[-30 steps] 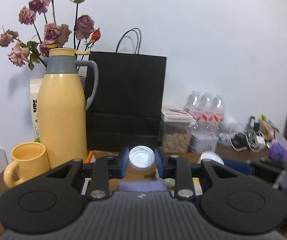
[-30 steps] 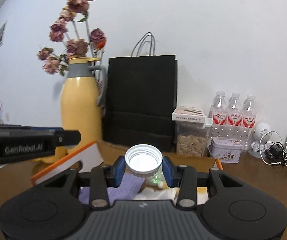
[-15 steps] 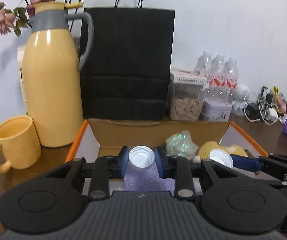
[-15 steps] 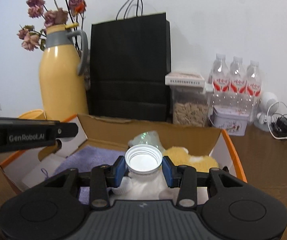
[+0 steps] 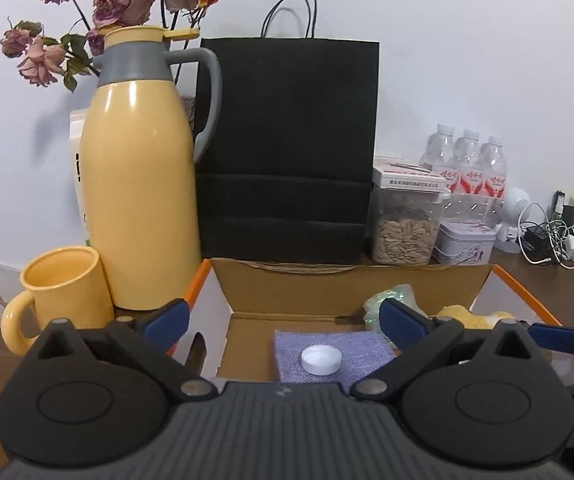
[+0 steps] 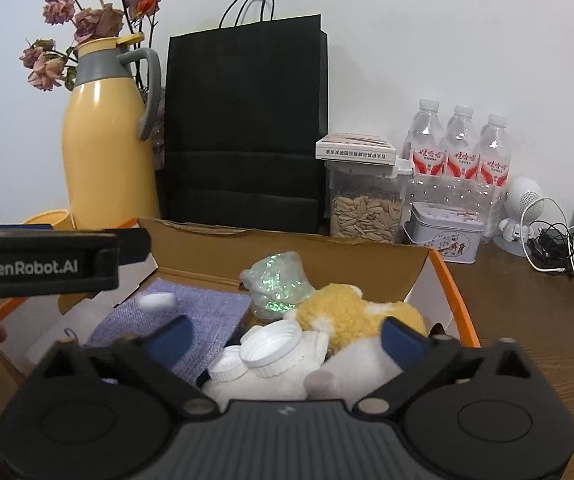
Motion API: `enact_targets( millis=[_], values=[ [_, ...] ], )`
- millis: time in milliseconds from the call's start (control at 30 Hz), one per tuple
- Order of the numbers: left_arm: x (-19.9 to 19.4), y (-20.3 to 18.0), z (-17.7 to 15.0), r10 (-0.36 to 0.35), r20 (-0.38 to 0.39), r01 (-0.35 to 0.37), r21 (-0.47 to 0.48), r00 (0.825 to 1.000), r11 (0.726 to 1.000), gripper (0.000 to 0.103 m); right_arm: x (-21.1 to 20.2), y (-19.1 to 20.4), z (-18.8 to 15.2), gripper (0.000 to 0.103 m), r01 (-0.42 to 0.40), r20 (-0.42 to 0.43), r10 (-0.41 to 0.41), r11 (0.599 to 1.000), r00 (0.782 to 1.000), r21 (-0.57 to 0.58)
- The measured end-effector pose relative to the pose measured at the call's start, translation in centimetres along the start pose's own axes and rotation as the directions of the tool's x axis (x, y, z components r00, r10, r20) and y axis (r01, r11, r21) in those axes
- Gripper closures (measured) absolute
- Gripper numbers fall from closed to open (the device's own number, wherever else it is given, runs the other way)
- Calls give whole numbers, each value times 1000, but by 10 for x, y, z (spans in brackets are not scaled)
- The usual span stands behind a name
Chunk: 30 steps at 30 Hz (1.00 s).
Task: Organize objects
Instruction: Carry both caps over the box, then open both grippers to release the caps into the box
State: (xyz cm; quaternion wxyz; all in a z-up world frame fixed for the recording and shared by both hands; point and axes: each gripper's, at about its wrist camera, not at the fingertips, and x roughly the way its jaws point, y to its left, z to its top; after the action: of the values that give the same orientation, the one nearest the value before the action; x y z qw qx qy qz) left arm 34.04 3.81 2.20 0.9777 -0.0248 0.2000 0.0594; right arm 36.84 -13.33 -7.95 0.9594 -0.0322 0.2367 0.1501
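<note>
Left wrist view: white cap (image 5: 322,360) lies on the purple cloth (image 5: 333,354) inside the cardboard box (image 5: 343,286).
Right wrist view: white bottle (image 6: 277,362) rests open-mouthed in the box beside a yellow plush toy (image 6: 351,308) and a crinkled green bag (image 6: 277,286).
Done: cap and bottle both sit in the box, free of either tool.
Left to do: judging by the box alone, little; items outside it may belong elsewhere, though that is hard to tell.
Left gripper (image 5: 283,320): jaws opening, spread wide, nothing between them, cap below.
Right gripper (image 6: 287,338): jaws opening, wide apart; bottle lies beneath, apparently untouched.
</note>
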Motion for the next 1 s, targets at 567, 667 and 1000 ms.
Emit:
enact_targets(
  millis=[567,667,1000],
  values=[
    [-21,3,11,-42,37,43,-24,998,999,0,-11,-1,7,0,-11,24,11,1000,1000,7],
    [-32,3,17,-51,49,52,-19,997,998,0,-22,0,11,0,-22,47,22,1000,999,0],
    [-67,11,21,-90,35,89,4,995,996,0,-59,6,8,0,-47,75,52,997,996,-69]
  ],
)
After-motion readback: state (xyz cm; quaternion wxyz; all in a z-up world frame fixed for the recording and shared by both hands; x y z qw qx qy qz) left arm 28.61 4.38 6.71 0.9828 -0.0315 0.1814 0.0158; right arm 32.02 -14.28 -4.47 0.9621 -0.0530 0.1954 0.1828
